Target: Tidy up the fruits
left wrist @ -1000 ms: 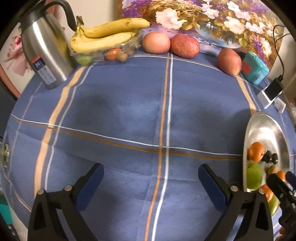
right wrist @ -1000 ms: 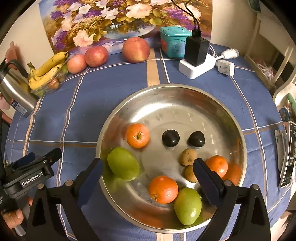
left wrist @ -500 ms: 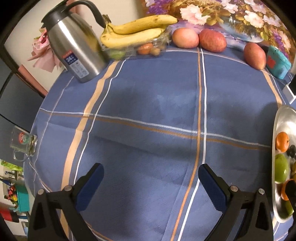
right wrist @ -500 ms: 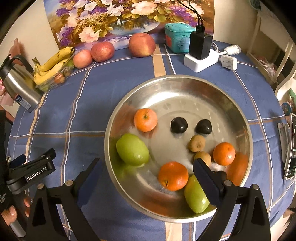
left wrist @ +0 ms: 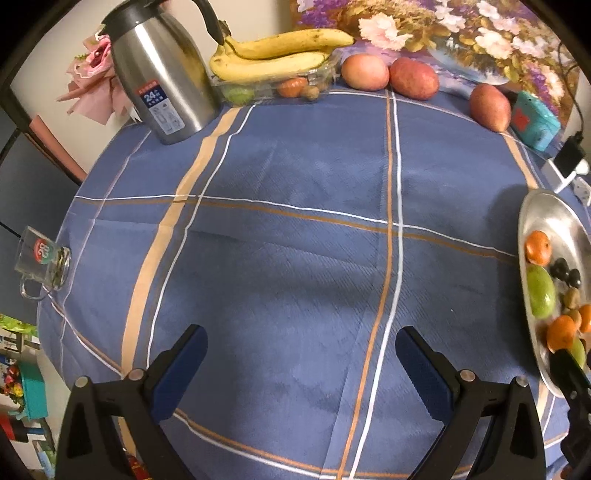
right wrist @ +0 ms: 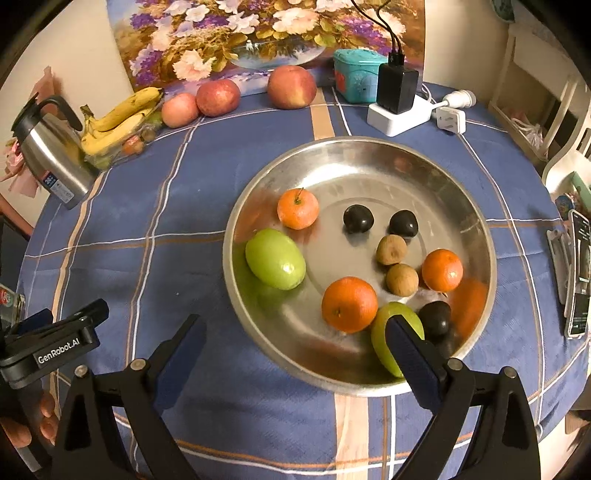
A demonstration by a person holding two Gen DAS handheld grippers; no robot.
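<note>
A steel bowl (right wrist: 369, 155) on the blue tablecloth holds oranges (right wrist: 349, 304), green fruits (right wrist: 275, 258), dark plums (right wrist: 357, 218) and small brown fruits (right wrist: 391, 250). My right gripper (right wrist: 293, 343) hangs open over the bowl's near rim, empty. My left gripper (left wrist: 299, 354) is open above bare cloth, with the bowl (left wrist: 543, 210) at its far right. Bananas (left wrist: 280, 55) lie on a clear tray of small fruits (left wrist: 295, 86) at the table's back. Three apples (left wrist: 365, 72) stand beside them.
A steel kettle (left wrist: 162, 74) stands back left. A glass mug (left wrist: 40, 258) sits at the left table edge. A teal tin (right wrist: 356, 75), a power strip with charger (right wrist: 399, 107) and a phone (right wrist: 578, 273) lie at the right. A flower painting (right wrist: 251, 33) leans behind.
Both grippers drew back and rose. The left view swung left, bringing the mug into sight. The bowl shifted right in the right view and a third plum shows.
</note>
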